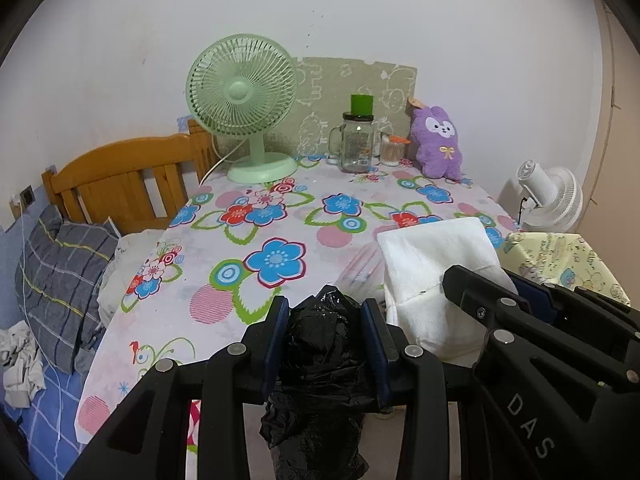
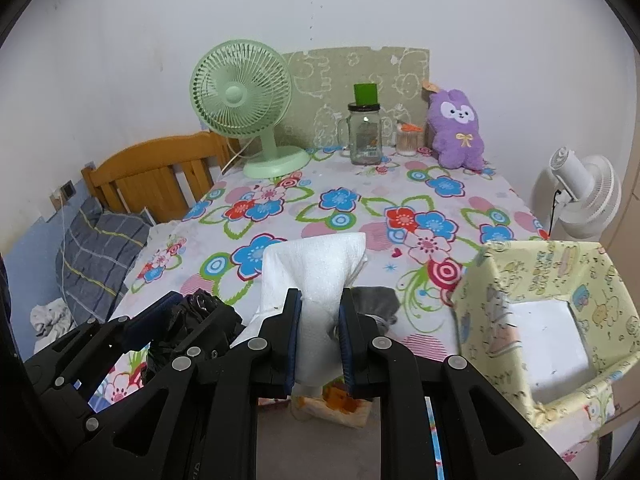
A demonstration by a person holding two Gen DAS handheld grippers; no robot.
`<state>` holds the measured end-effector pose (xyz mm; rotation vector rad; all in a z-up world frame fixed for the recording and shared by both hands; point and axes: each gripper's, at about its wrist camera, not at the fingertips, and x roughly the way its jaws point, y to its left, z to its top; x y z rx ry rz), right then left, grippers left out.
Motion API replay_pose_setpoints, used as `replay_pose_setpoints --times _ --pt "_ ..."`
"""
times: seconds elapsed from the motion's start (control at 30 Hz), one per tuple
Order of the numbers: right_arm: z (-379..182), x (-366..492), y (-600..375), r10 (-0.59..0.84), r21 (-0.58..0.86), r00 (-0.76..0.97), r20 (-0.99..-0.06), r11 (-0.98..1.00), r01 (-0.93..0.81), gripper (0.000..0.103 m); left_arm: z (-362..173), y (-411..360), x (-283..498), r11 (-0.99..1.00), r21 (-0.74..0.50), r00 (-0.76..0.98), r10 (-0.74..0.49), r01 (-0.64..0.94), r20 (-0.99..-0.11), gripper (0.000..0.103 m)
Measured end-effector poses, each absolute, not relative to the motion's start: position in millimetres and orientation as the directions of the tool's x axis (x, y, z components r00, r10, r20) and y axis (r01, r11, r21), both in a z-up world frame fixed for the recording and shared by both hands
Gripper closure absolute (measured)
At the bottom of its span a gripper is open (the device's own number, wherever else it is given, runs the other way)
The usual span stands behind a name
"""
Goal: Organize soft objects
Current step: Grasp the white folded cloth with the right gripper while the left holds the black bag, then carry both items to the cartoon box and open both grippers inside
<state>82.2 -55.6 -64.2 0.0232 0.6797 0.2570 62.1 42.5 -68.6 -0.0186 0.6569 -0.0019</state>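
Observation:
My left gripper (image 1: 325, 312) is shut on a crumpled black plastic bag (image 1: 320, 360), held above the near edge of the floral table (image 1: 280, 216). My right gripper (image 2: 319, 304) is shut on a white foam sheet (image 2: 316, 268), also above the near edge. The foam sheet shows in the left wrist view (image 1: 432, 264), with the right gripper beside it. The black bag shows at lower left in the right wrist view (image 2: 200, 308). A yellow patterned fabric box (image 2: 560, 280) stands open at the table's right. A grey soft item (image 2: 380, 300) lies behind my right finger. A purple plush (image 2: 456, 128) sits at the back.
A green desk fan (image 2: 244, 100), a glass jar with a green lid (image 2: 365, 132) and a small cup of sticks (image 2: 408, 140) stand along the back wall. A white fan (image 2: 580, 196) stands at the right. A wooden bed with a grey pillow (image 1: 64, 280) lies to the left.

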Motion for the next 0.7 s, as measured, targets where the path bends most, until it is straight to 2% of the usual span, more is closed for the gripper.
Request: replay_pose_setpoints --times 0.7 --pt "-31 59 -133 0.195 0.104 0.805 -0.560 0.981 -0.165 0.083 -36 -31 46 0.998 -0.012 0.826 -0.053 0.055 -0.561 0.065"
